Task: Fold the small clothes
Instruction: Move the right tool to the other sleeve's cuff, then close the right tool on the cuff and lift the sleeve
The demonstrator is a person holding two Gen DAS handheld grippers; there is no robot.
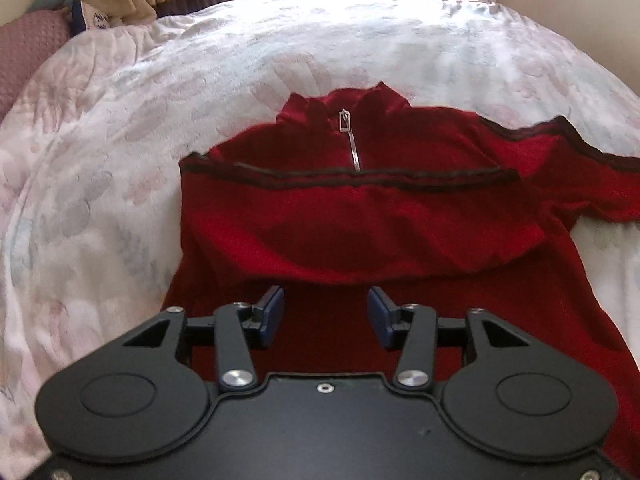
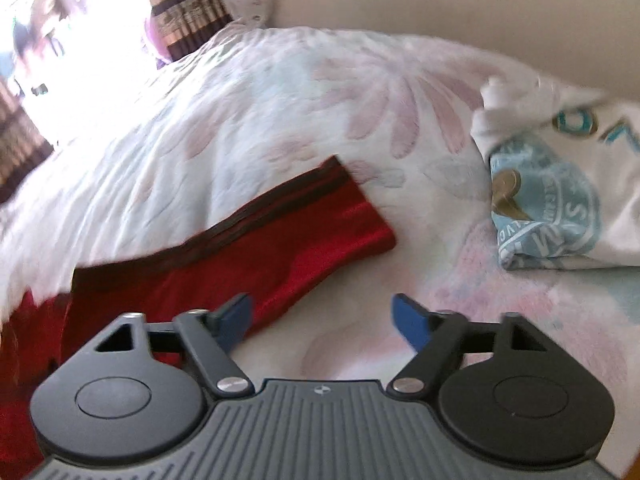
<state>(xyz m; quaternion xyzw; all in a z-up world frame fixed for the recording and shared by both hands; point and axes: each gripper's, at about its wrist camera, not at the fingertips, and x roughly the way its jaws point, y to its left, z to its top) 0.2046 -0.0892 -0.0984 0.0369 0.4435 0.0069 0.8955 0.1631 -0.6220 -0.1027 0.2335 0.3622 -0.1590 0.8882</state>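
- Two grippers hung over one red zip-neck top (image 1: 360,216), which lay flat on the bed (image 1: 120,128) with its collar pointing away from the person.
- The left gripper (image 1: 326,312) hovered above the lower body of the garment, its jaws apart with nothing between them; red cloth filled the gap and ran on ahead of the jaws to the zip (image 1: 352,140) and collar.
- Ahead of the left jaws a sleeve already lay folded across the chest, its dark-trimmed edge running crosswise, side to side, between the jaws and the zip.
- The other sleeve (image 2: 280,236) stretched out to the right of that fold, off the body and onto the bedspread.
- In the right wrist view that sleeve ran on a slant, from low at the left of the jaws up to its cuff ahead of them and a little left of centre.
- The right gripper (image 2: 324,320) had its jaws wide apart and empty; the left-hand finger (image 2: 234,320) overlapped the sleeve's near edge, though whether it touched the cloth could not be told, while the right-hand one stood over bare bedspread.
- Judged from this, the outstretched sleeve was the piece still to be folded, and the right gripper was much the nearer to it.
- A white printed garment (image 2: 560,200) lay crumpled well ahead and to the right of the right jaws, apart from the red top.
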